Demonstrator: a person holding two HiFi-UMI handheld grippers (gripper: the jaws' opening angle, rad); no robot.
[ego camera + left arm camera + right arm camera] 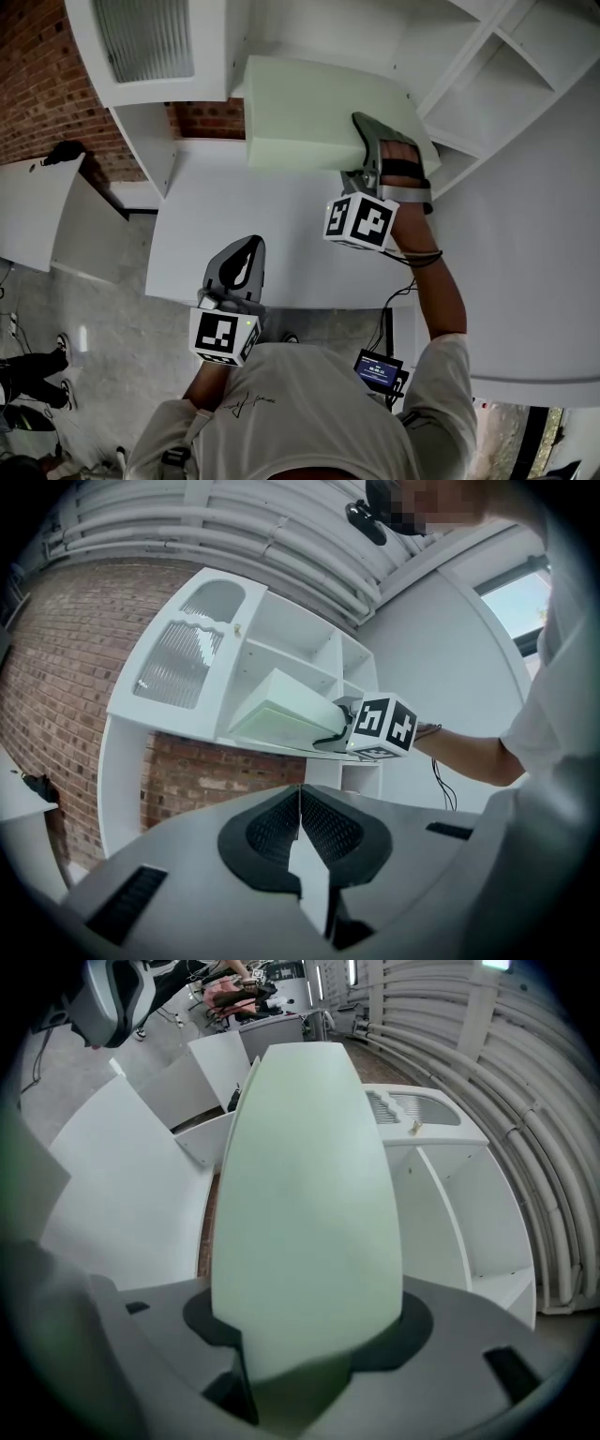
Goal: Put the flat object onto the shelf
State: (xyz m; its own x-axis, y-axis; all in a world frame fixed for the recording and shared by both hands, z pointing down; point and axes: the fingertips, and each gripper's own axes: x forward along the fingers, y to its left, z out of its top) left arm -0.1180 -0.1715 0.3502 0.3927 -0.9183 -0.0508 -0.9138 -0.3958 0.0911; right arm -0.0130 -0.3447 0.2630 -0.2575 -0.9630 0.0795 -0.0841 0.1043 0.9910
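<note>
Step in hand, by my judgement: bringing board into shelf.
- Right gripper is clamping one edge of pale green flat board.
- Board is hanging tilted at front of white shelf unit, lower edge near shelf ledge; contact is not clear.
- Left gripper is staying low over white surface, jaws pressed together, nothing between.
- Next move probably is calling for levelling board, sliding it deeper, then letting go.

Even daylight, soft shadows; both gripper views bulge, corners dark.
</note>
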